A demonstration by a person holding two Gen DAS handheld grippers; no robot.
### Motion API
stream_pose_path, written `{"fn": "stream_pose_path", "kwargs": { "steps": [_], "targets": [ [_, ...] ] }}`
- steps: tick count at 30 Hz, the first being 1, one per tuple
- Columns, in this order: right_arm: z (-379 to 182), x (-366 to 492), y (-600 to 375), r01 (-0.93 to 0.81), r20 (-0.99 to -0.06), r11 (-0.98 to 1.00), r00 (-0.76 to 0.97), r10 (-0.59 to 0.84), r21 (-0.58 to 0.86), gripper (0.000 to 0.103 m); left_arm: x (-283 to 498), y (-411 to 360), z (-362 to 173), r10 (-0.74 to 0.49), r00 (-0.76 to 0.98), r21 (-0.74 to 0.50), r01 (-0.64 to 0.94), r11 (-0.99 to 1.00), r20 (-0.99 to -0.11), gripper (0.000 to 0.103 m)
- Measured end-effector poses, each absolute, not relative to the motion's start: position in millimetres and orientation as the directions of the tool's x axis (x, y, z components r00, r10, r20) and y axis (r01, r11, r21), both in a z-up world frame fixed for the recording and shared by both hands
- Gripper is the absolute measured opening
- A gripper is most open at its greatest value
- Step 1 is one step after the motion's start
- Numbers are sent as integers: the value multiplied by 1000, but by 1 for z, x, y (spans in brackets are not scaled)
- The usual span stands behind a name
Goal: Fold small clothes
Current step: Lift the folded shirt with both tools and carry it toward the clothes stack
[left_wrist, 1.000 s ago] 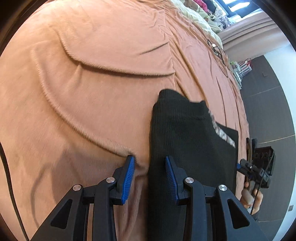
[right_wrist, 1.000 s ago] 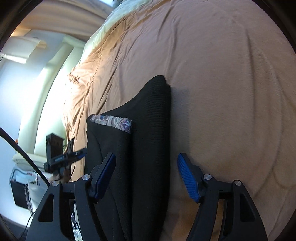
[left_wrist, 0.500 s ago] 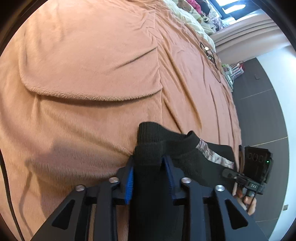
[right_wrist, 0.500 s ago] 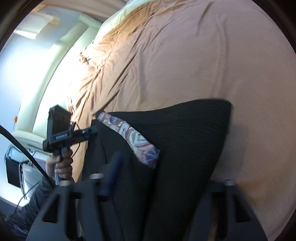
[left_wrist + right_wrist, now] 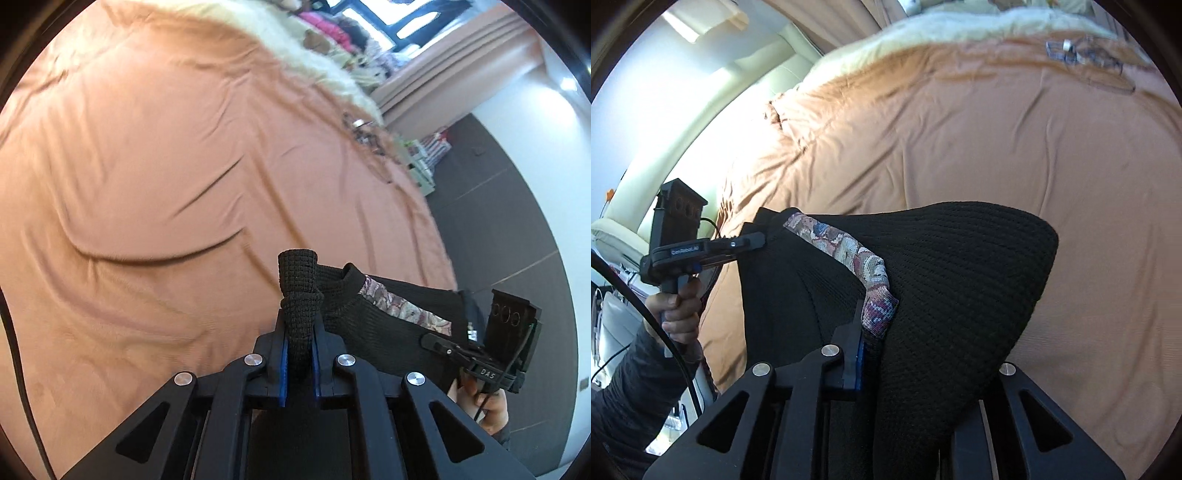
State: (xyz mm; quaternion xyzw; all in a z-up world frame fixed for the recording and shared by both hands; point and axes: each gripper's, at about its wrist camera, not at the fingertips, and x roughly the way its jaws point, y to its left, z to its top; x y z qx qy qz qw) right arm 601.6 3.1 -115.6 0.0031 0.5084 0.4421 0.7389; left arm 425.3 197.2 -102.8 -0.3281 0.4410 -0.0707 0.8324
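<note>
Black knit garment (image 5: pixel 391 325), one, hangs over the orange blanket (image 5: pixel 166 166), clamped by left tongs (image 5: pixel 298 354) and closing right tongs (image 5: pixel 871 354)

both tongs (image 5: pixel 298 363) (image 5: pixel 871 354) clamped

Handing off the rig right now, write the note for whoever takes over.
Left tongs: shut on a bunched edge of the black knit garment.
Right tongs: closing on the garment's other edge, cloth draped over them.
Garment hangs between both tongs above the orange blanket; patterned neck trim shows.
Done: both edges picked up.
Left: make the fold, lay it flat, release.
</note>
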Motion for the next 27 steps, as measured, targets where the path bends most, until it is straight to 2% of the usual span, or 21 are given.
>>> {"fn": "stream_pose_path", "kwargs": {
  "steps": [13,27],
  "targets": [
    [35,498,-114,-702,-649,661,377,661,265,10,415,115,39,-452,698,-580,66,812,-555,9],
    [132,415,-273,-563,-566,818,639,521,118,10,449,-38,122,-623,635,-559,341,756,-456,9]
  ]
}}
